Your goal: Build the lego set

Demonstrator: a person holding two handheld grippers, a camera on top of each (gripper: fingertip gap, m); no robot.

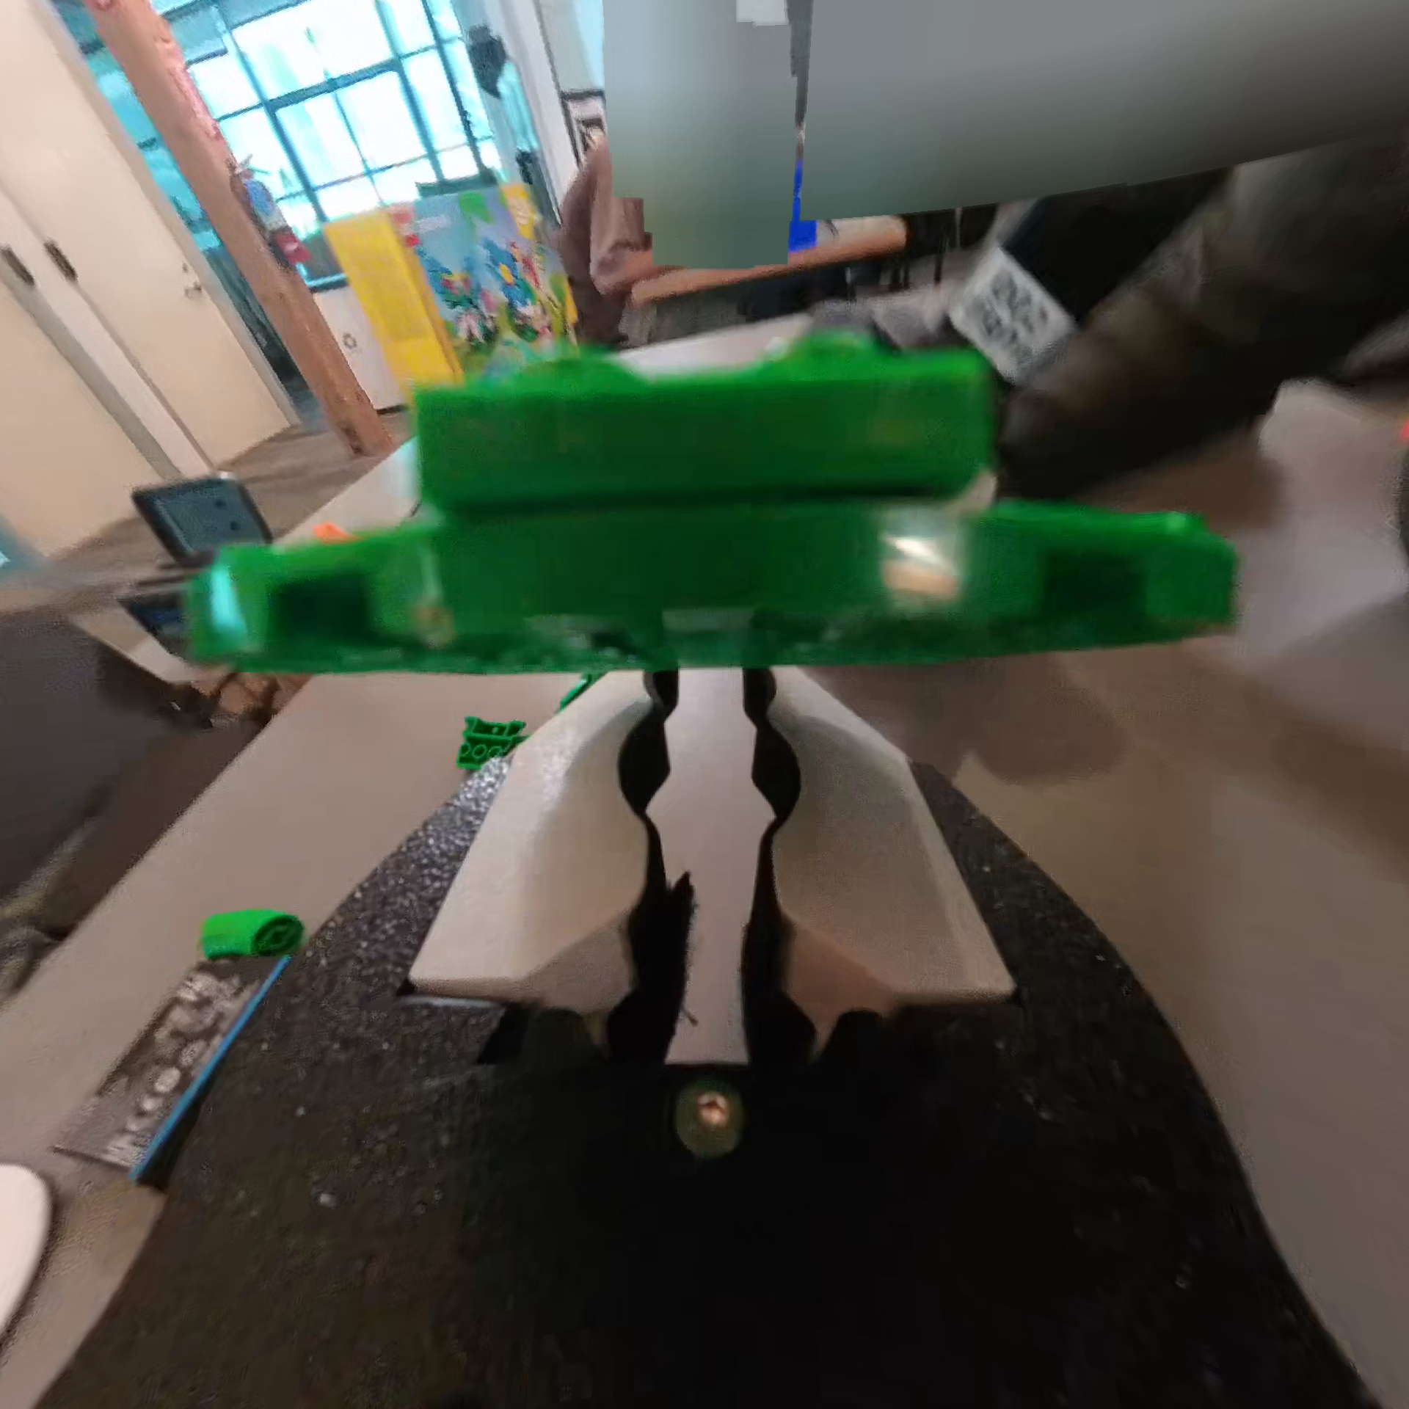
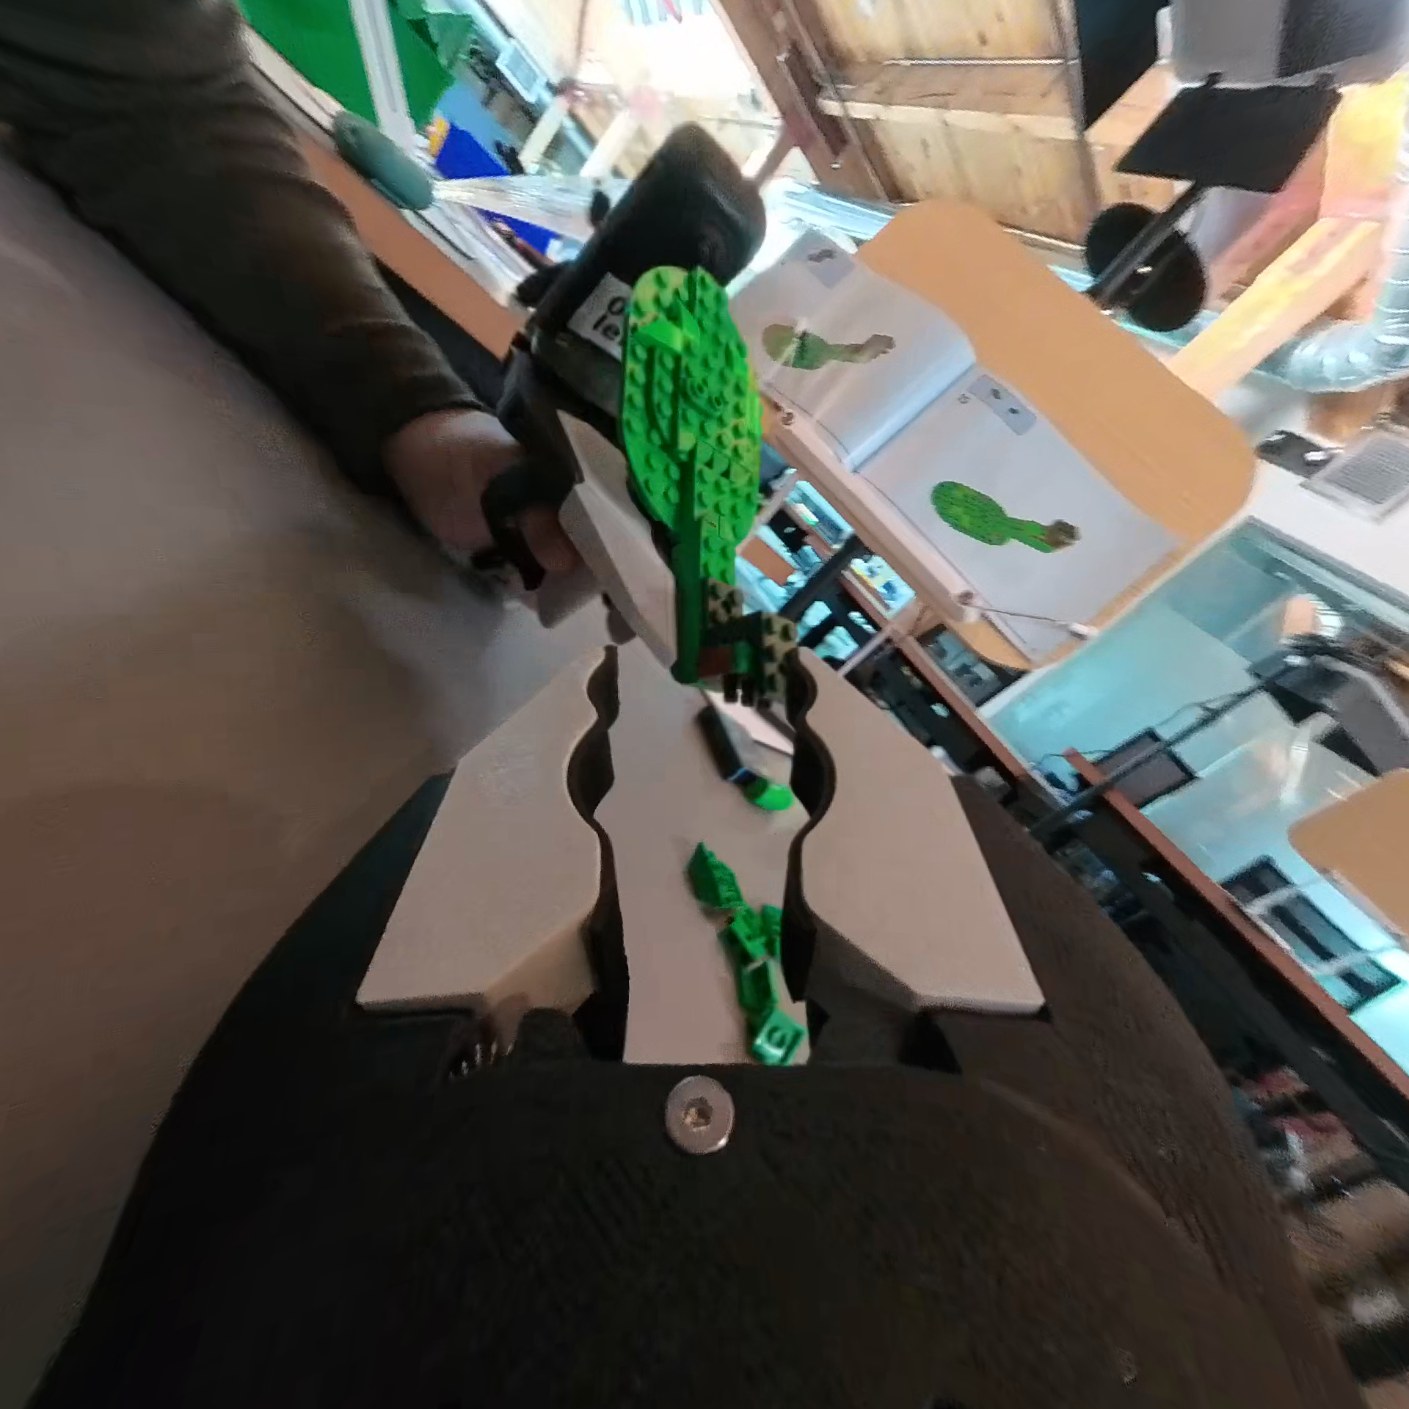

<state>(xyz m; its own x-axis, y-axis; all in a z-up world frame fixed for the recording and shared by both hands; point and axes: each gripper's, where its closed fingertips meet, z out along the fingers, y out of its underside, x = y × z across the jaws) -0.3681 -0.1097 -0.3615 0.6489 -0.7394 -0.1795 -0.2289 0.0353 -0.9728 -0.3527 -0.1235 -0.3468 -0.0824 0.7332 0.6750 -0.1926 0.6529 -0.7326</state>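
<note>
Left gripper (image 1: pixel 709 678) and right gripper (image 2: pixel 705 671) share pale grey fingers with wavy black pads, speckled black bodies and a central screw; dark brown sleeve (image 2: pixel 229 229).

Left gripper (image 1: pixel 709 682) nipping the lower edge of a green lego assembly (image 1: pixel 709 526), held crosswise at 12 o'clock; loose green pieces (image 1: pixel 251 932) lie at 8 o'clock on the table (image 1: pixel 1144 762).

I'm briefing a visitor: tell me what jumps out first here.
The big green leaf-shaped brick build stands out, pinched at its edge by the left gripper and held in the air. The right gripper, open, hovers by its stem, with loose green bricks on the table below.
</note>
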